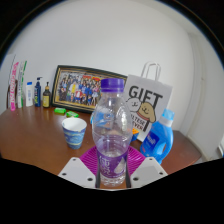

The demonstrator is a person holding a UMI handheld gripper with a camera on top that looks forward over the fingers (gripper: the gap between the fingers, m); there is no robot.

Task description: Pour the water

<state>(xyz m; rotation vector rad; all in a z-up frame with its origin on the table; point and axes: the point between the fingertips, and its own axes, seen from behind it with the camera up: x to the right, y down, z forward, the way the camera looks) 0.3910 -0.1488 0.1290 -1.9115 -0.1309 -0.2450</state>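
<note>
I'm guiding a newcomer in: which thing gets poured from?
On the wooden table, before the white GIFT bag, find the hand-held gripper. The clear water bottle stands between its pads, purple-capped and purple-labelled, unlike the blue bottle beside it.

Clear glossy plastic bottle [112,135], polished wood table [35,135], paper bag [146,103]
</note>
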